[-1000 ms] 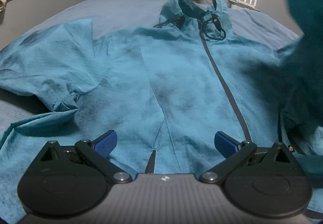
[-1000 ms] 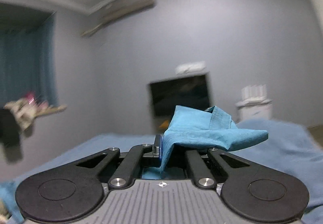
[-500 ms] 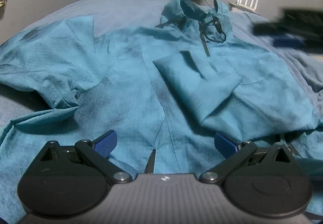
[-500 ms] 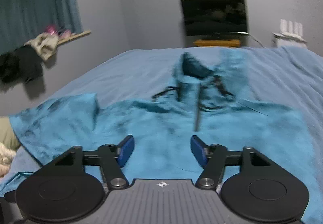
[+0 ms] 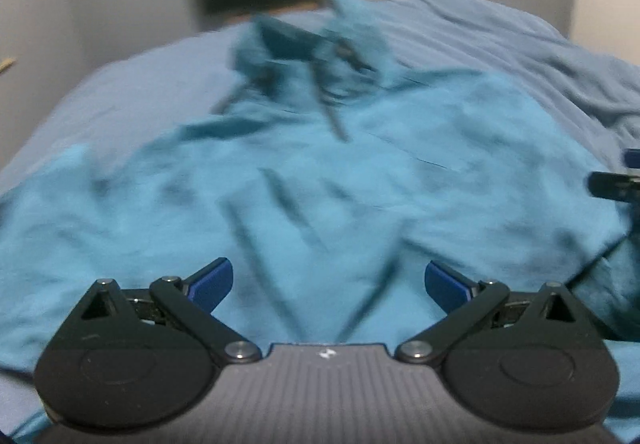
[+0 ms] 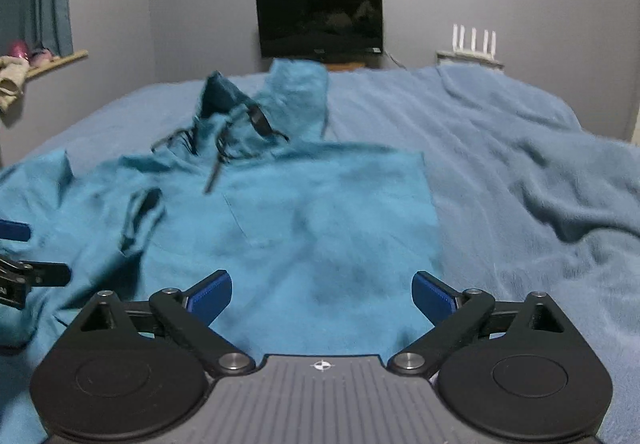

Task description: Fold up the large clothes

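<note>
Right gripper (image 6: 322, 294) dropped the teal hooded zip jacket (image 6: 320, 211) sleeve, fingers opening, empty; left gripper (image 5: 326, 282) spread (empty). Risk: loose sleeve could unfold w/ next tug.

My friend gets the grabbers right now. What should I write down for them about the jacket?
Left gripper: open, holding nothing.
Right gripper: jaws opening, nothing between them.
Jacket: lies front up on the bed, hood at the far end.
Done: the sleeve on the right gripper's side is folded in over the chest.
Left: the other sleeve, spread out, then probably folding the body.
</note>
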`<state>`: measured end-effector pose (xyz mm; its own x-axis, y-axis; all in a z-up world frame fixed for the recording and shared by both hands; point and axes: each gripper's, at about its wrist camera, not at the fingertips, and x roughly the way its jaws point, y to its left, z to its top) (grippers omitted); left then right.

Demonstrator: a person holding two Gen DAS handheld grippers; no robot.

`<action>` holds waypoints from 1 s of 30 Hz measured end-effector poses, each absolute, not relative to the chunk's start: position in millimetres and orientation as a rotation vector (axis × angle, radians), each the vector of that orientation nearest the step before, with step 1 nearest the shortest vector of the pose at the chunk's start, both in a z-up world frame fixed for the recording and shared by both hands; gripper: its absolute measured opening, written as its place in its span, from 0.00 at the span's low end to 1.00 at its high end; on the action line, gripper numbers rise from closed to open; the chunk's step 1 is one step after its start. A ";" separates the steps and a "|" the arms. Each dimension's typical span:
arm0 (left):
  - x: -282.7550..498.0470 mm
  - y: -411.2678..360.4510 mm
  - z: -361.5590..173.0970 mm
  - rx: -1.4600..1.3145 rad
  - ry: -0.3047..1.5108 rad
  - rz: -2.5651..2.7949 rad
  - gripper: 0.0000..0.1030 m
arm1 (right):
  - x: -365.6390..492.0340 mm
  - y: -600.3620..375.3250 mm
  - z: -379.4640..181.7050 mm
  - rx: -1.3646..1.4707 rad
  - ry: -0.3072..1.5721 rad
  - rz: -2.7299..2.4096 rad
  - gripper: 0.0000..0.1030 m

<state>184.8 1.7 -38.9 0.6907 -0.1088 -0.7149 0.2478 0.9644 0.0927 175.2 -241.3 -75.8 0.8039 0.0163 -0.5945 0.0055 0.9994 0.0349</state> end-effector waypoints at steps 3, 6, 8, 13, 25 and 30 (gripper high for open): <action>189.4 -16.8 -60.6 0.227 0.794 -0.214 0.95 | 176.3 -250.1 -86.8 0.041 0.646 0.005 0.95; 191.1 -22.2 -78.6 0.264 0.801 -0.168 0.51 | 176.3 -256.3 -94.6 0.019 0.638 0.005 0.95; 194.5 -11.0 -78.1 0.211 0.792 -0.142 0.27 | 176.8 -258.8 -99.7 0.009 0.643 0.002 0.95; 180.3 46.0 -51.4 0.010 0.657 -0.015 0.21 | 180.4 -263.2 -105.9 0.025 0.650 -0.007 0.95; 196.5 137.8 -87.8 -0.290 0.819 0.208 0.22 | 202.8 -272.9 -140.6 -0.014 0.796 -0.151 0.99; 201.2 132.3 -90.7 -0.254 0.821 0.229 0.27 | 200.2 -271.4 -135.1 -0.015 0.712 -0.164 0.98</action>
